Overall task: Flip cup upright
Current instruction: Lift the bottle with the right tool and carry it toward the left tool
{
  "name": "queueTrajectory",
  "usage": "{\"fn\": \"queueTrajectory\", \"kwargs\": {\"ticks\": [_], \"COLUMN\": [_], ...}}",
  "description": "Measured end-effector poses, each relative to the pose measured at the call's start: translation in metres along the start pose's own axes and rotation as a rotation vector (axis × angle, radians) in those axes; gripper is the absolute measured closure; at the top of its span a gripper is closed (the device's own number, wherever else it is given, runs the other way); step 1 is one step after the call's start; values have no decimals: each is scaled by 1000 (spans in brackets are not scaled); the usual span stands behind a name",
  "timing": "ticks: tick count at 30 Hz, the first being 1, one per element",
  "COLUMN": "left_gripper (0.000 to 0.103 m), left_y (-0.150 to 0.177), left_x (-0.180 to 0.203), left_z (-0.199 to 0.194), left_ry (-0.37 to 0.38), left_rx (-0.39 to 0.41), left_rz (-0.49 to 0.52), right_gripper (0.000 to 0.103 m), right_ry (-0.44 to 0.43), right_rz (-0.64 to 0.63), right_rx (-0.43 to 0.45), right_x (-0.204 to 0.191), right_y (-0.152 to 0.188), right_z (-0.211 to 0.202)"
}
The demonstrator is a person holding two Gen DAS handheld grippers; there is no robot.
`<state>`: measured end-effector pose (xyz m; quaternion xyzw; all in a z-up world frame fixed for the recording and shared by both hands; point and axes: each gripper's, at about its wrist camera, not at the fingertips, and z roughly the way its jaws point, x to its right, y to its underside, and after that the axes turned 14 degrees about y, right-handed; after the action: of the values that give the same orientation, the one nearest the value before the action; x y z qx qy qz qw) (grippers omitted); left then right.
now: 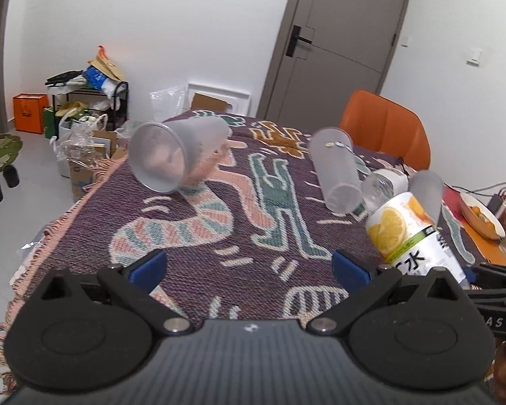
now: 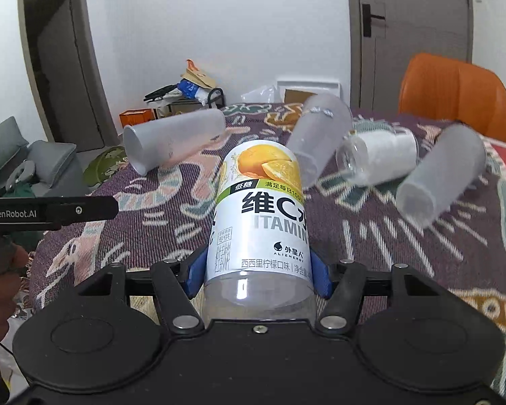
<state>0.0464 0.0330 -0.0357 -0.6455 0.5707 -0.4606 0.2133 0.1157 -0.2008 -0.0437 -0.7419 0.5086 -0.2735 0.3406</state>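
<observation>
My right gripper [image 2: 258, 271] is shut on a cut lemon-drink bottle cup [image 2: 261, 209] with a white and yellow label, held lying along the fingers above the patterned tablecloth [image 2: 158, 229]. The cup also shows at the right of the left wrist view [image 1: 411, 233]. My left gripper [image 1: 249, 266] is open and empty over the cloth's near side. Three frosted plastic cups lie on their sides: one at the far left [image 1: 177, 152] [image 2: 172, 138], one in the middle [image 1: 335, 168] [image 2: 315, 138], one at the right [image 1: 426, 190] [image 2: 442, 179].
A clear bottle cup with a white label [image 2: 377, 157] lies on its side between the middle and right frosted cups. An orange chair [image 1: 384, 125] stands at the far side. A plate of food [image 1: 480, 216] sits at the right. Clutter and a rack [image 1: 91, 101] fill the floor left.
</observation>
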Motion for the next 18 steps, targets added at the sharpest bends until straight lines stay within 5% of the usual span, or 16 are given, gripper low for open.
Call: {"fn": "queueTrajectory", "kwargs": {"ticks": [9, 18], "left_gripper": [0, 1], "left_y": [2, -1], "left_x": [5, 14], "left_z": [9, 19], "left_ry": [37, 74], "left_rx": [-38, -72], "left_rz": [-2, -34], "right_gripper": [39, 34], "right_ry": [-26, -36], "right_rz": [36, 92], "right_rx": [-48, -1], "right_x": [1, 21], "right_y": [16, 17], "right_z": [4, -13]}}
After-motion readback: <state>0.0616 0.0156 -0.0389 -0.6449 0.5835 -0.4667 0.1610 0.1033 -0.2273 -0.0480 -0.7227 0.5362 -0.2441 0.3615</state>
